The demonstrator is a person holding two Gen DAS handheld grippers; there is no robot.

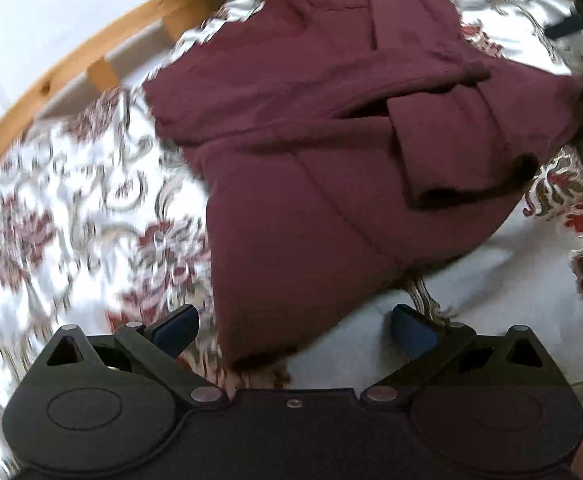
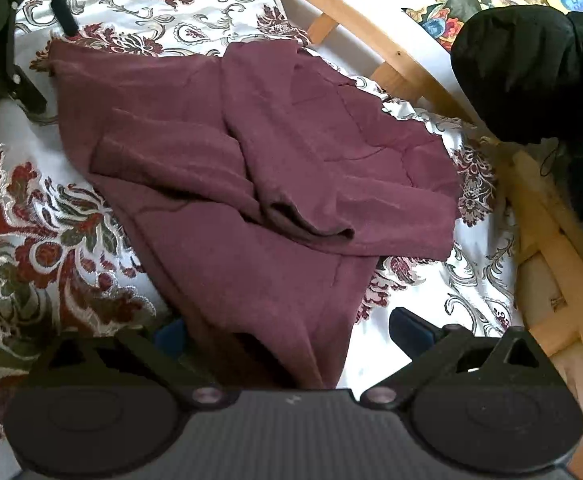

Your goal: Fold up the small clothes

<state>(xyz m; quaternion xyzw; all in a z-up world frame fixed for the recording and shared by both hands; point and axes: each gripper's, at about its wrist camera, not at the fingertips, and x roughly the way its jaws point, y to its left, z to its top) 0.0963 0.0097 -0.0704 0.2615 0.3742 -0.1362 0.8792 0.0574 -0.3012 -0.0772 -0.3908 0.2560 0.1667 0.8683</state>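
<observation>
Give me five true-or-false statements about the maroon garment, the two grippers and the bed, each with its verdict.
1. The maroon knitted garment lies on a white bedspread with a red and grey floral pattern. True.
2. Both sleeves are spread straight out to the sides. False: at least one sleeve is folded in across the body.
3. The left gripper has its jaws open, with the garment's near edge between them. True.
4. The right gripper is shut on a blue towel. False: its jaws are open around the garment's hem, and no towel is in view.
5. The bed frame is grey metal. False: it is light wood.
</observation>
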